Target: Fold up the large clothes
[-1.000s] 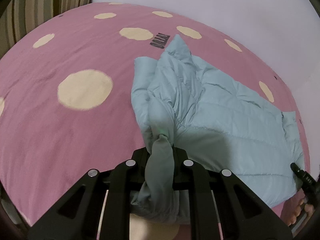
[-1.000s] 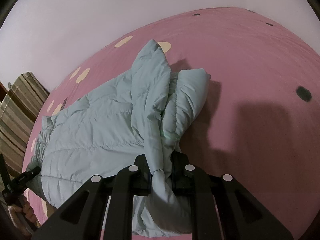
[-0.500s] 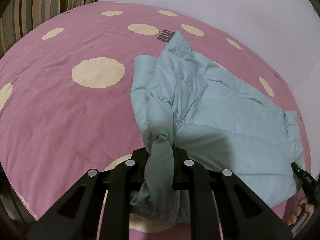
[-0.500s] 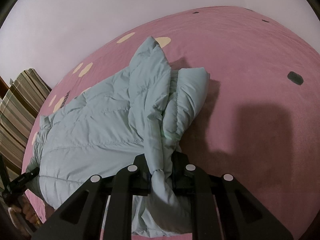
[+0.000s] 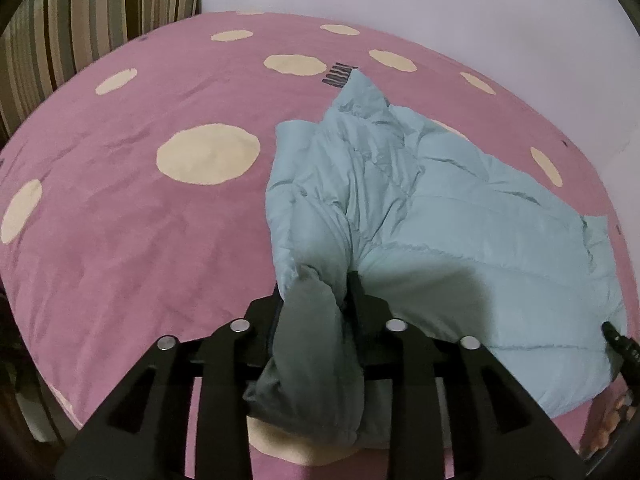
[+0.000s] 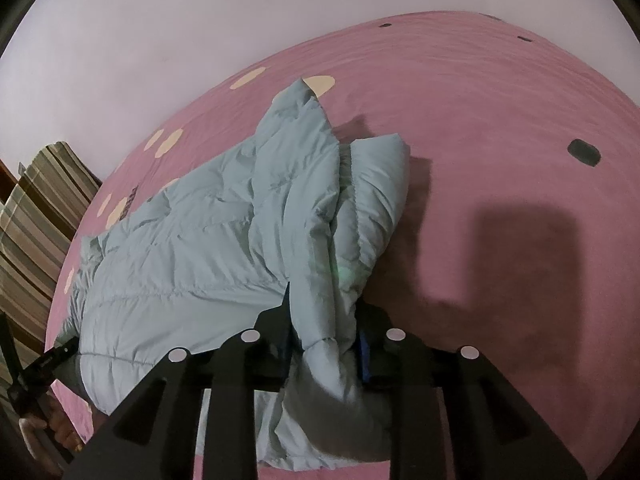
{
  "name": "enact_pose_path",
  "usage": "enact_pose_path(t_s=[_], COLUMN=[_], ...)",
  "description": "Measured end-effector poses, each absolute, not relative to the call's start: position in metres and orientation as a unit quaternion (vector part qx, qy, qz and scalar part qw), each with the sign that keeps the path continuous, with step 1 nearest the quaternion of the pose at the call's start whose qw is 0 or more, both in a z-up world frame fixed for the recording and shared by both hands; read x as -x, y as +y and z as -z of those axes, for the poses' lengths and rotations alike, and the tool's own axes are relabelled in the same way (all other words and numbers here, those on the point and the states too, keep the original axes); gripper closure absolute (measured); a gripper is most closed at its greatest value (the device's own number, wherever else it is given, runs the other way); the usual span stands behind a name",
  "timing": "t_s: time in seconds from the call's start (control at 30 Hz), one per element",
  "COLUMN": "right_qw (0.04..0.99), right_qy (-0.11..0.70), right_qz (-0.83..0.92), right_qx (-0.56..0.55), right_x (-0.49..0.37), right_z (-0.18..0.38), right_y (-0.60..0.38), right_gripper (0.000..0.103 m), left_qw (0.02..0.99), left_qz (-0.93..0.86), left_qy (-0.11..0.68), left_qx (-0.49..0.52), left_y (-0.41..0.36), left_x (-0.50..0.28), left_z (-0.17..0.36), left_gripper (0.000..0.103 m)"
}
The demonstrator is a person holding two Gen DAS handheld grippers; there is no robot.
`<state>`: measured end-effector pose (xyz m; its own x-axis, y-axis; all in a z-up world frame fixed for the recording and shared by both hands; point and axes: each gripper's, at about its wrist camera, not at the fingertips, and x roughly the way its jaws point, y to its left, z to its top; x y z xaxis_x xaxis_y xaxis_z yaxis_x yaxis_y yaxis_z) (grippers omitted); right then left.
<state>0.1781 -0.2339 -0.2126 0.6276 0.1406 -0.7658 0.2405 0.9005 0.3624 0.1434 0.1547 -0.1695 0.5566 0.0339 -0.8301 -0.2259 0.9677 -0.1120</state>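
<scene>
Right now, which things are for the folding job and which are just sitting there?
For the job:
- pale blue puffer jacket, lying on the bed
- left gripper, pinching a bunch of it
- right gripper, pinching another bunch

Just there:
- pink bedspread with cream dots
- striped cushion at the edge
- dark patch on the bedspread

The pink spotted bed cover [image 5: 120, 240] lies bare and flat to the left of the light blue puffer jacket [image 5: 460, 220], offering open passage there up to the striped cushion [image 5: 100, 8] at the far left corner. In the right wrist view the cover [image 6: 500, 120] is likewise bare to the right of the jacket [image 6: 192, 248], bounded at the far edge by the pale wall [image 6: 160, 40]. The jacket's bunched, raised folds occupy the centre between both grippers.
</scene>
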Motion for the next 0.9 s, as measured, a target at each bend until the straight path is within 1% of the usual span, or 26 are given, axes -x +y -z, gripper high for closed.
enact_pose_path(t_s=[0.07,0.2,0.27,0.37,0.47,0.53,0.63,0.9], right_qw=[0.874,0.876,0.877,0.880,0.883,0.887,0.894,0.904], right_qy=[0.429,0.425,0.421,0.411,0.402,0.396,0.387,0.396], right_qz=[0.031,0.038,0.045,0.058,0.071,0.079,0.081,0.018], right_qx=[-0.225,-0.227,-0.229,-0.229,-0.230,-0.226,-0.211,-0.160], right_x=[-0.176,-0.170,-0.167,-0.160,-0.154,-0.151,-0.149,-0.170], right_z=[0.211,0.206,0.202,0.194,0.183,0.176,0.162,0.139], right_y=[-0.235,-0.237,-0.240,-0.245,-0.251,-0.252,-0.245,-0.178], right_gripper=[0.074,0.070,0.065,0.062,0.061,0.061,0.061,0.061], left_qw=[0.878,0.883,0.886,0.890,0.891,0.892,0.893,0.887], left_qz=[-0.072,-0.069,-0.066,-0.061,-0.054,-0.049,-0.048,-0.035], left_qy=[0.462,0.452,0.446,0.443,0.440,0.438,0.435,0.444], left_qx=[0.103,0.106,0.102,0.095,0.097,0.101,0.104,0.120], left_y=[0.154,0.154,0.153,0.150,0.152,0.155,0.161,0.184], left_x=[-0.142,-0.138,-0.136,-0.134,-0.131,-0.129,-0.126,-0.141], left_z=[0.167,0.159,0.154,0.148,0.142,0.138,0.133,0.122], left_gripper=[0.052,0.040,0.036,0.033,0.031,0.026,0.025,0.022])
